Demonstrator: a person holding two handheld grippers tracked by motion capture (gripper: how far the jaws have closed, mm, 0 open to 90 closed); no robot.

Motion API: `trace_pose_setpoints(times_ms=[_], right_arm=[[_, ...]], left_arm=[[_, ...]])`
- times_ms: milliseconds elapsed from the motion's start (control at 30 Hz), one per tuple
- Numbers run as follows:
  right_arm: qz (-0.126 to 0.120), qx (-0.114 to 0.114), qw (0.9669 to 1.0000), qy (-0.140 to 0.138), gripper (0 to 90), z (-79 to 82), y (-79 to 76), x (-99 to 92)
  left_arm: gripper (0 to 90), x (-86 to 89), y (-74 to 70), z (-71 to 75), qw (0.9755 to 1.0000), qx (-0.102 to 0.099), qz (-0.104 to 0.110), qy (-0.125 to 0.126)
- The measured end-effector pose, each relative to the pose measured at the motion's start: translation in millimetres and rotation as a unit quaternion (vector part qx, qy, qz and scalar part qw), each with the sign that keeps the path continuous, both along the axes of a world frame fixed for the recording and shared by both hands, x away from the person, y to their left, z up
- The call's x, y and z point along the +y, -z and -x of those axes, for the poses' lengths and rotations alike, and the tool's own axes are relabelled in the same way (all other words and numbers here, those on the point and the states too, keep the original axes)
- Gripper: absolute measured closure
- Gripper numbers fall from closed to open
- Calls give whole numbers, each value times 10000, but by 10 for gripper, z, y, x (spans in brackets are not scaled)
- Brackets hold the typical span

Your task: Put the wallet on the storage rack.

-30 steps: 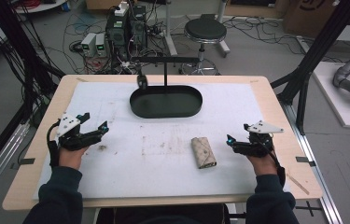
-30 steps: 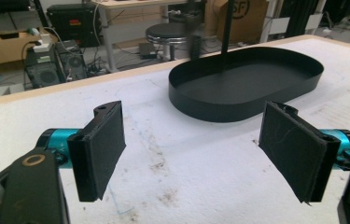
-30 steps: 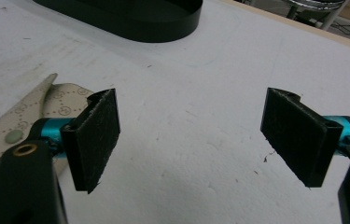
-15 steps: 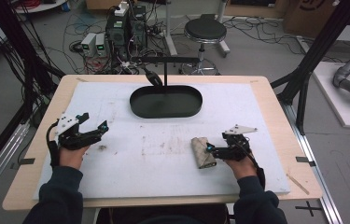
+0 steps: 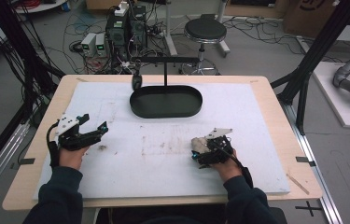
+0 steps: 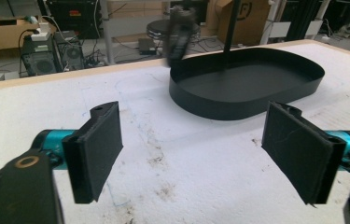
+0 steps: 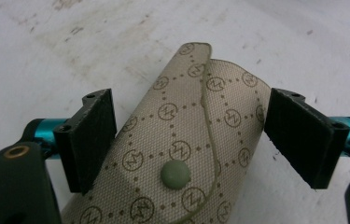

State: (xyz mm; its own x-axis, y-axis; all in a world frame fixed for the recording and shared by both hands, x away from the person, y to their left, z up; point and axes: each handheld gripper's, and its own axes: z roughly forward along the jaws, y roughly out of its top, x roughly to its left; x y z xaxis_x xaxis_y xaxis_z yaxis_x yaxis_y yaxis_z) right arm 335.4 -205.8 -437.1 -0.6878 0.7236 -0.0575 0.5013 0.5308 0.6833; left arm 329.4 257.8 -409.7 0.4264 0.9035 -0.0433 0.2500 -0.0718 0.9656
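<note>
**Right gripper**: set low over the tan patterned pouch, jaws spread wide with one on each long side of it. Pouch between the pads, not clamped; a sliver of white surface visible beside the far pad in the right gripper view, so no squeeze judged yet. Aligned across the pouch's narrow width, probably so that a modest closing stroke suffices and the snap button on the flap stays clear of the pads.

**Pouch location:** lying flat on the white mat, right of centre, on the person's side of the black oval tray and well apart from it. Flap side up, button visible.

**Left gripper**: held above the mat at the left edge, pointed toward the tray. Jaws just closed a little but standing wide; nothing between them. Parked clear of the work, likely to leave the centre of the mat free for the right hand.

**Tray and stand:** tray at the far middle of the mat, empty inside, with an upright post rising from it and a small dark item hanging from the crossbar's left end.

**Step in hand (judgement):** grasp of the pouch. Next: close the pads squarely on both long edges before lifting. Risk: soft fabric folding or slipping out if pinched near the edge only.
</note>
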Motion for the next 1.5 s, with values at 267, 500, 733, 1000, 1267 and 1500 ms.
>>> trace_pose_setpoints(times_ms=[267, 500, 733, 1000, 1267, 1500], right_arm=[[273, -308, 9987, -297, 203, 1, -91, -130], [-179, 227, 9984, 486, 188, 10, -1, -91], [199, 287, 9994, 76, 250, -35, 37, -77], [84, 182, 9998, 11, 200, -73, 9, -201], [-18, 371, 9992, 119, 293, -76, 44, -230], [-138, 144, 9998, -27, 361, -84, 2, -250]], left_arm=[[231, 8, 8, -3, 10000, 22, 30, -15], [236, 12, 16, -19, 10000, 28, 17, 5], [236, 16, 14, -15, 10000, 46, 29, -8], [236, 17, 17, -17, 10000, 70, 40, -5], [236, 27, 27, -27, 9999, 106, 68, 8], [236, 15, 31, -32, 9999, 130, 49, 43]])
